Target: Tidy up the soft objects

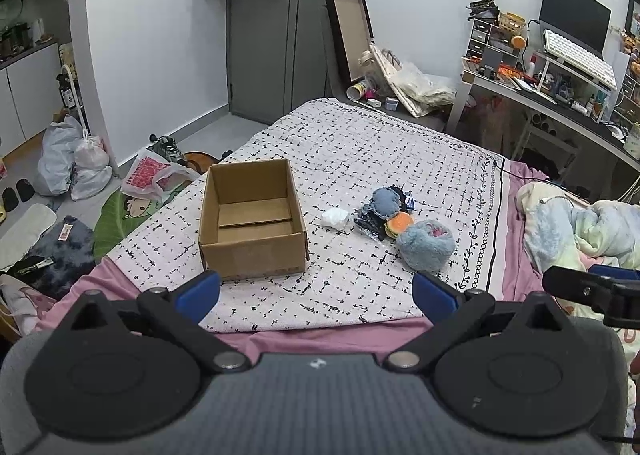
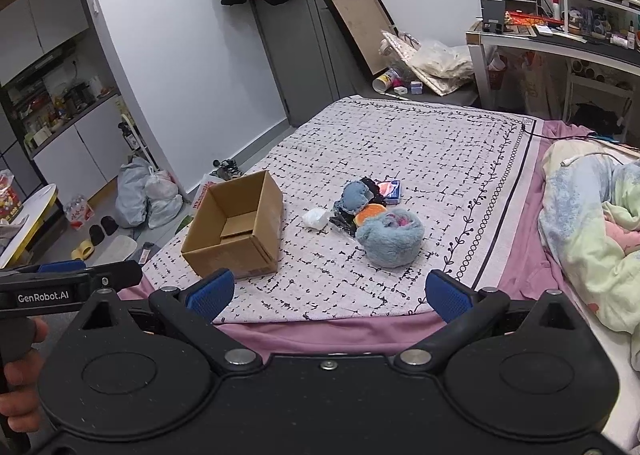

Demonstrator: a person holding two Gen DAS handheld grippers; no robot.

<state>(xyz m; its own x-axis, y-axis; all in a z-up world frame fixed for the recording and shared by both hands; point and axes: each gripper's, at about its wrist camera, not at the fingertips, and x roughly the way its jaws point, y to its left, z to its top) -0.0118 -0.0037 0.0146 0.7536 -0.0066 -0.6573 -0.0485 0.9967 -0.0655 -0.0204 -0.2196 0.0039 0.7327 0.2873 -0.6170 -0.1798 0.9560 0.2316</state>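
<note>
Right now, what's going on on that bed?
Nothing is being handled yet. Both tongs, left and right, hang open over the near edge of the bed, holding nothing. The cardboard box sits empty on the blanket. To its right lies a small pile of soft things: a fluffy blue plush, a burger toy, a denim piece and a white wad.

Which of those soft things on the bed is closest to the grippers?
The fluffy light-blue plush. It lies at the near edge of the pile; the denim-blue plush and white wad sit farther back.
</note>
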